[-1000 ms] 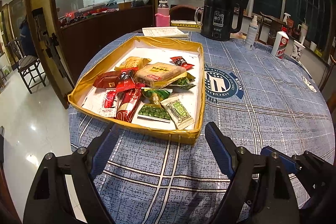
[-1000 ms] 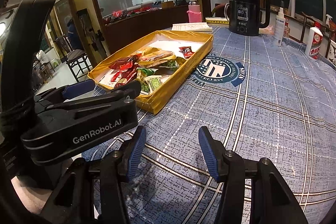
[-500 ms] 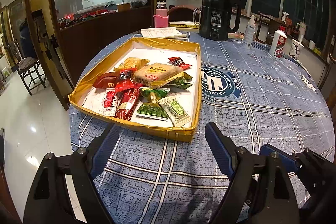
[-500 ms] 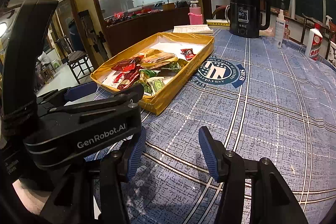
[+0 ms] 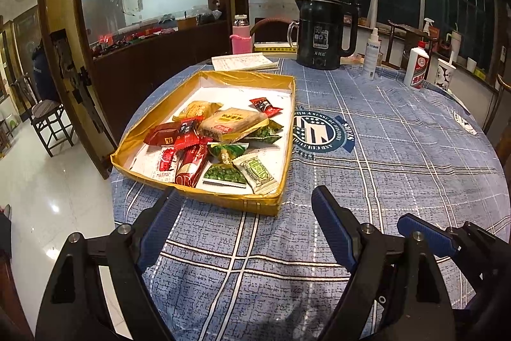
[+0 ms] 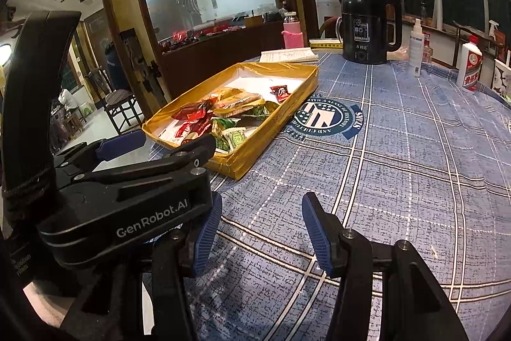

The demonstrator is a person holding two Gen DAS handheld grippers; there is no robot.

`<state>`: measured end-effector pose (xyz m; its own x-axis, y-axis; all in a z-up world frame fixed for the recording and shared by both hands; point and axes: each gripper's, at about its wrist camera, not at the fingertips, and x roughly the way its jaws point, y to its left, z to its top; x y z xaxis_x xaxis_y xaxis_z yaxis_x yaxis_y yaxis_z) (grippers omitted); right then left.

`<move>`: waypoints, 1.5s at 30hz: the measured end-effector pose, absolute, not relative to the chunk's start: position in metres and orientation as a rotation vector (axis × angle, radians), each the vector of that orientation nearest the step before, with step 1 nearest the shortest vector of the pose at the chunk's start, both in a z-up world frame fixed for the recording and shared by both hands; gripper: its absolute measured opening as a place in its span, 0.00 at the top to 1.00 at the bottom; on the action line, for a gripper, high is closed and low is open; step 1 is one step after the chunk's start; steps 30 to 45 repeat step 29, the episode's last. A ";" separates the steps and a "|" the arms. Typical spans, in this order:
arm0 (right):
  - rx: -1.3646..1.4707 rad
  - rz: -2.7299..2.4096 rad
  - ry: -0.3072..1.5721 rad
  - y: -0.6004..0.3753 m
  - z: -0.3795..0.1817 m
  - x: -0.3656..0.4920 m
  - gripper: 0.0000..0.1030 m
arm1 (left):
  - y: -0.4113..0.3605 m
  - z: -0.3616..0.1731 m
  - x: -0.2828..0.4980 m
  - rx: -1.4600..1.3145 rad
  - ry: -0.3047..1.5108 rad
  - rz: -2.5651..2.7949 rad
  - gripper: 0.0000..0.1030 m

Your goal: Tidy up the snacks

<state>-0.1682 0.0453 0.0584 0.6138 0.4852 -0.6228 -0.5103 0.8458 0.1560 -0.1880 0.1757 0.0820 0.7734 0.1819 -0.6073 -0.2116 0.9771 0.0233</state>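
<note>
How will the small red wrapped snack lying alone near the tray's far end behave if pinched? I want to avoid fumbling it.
The red snack looks small and flat, so probably light. Its glossy wrapper likely crinkles and may slip between pads. It lies apart from the pile in the tray, so access seems easy.

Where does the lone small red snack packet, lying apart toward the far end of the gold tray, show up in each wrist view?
Left wrist: the small red packet lies centre frame, on the gold tray floor's far right part.
Right wrist: the same packet sits centre frame, just inside the tray's right wall.
Shared landmark: the black kettle beyond the tray.
</note>
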 end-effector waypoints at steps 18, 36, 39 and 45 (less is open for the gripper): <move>-0.005 0.565 0.686 0.026 0.060 -0.171 0.45 | 0.164 0.129 -0.247 -0.057 0.285 0.292 0.00; 0.006 0.553 0.696 0.013 0.058 -0.157 0.45 | 0.160 0.113 -0.199 -0.053 0.491 0.203 0.00; 0.006 0.553 0.696 0.013 0.058 -0.157 0.45 | 0.160 0.113 -0.199 -0.053 0.491 0.203 0.00; 0.006 0.553 0.696 0.013 0.058 -0.157 0.45 | 0.160 0.113 -0.199 -0.053 0.491 0.203 0.00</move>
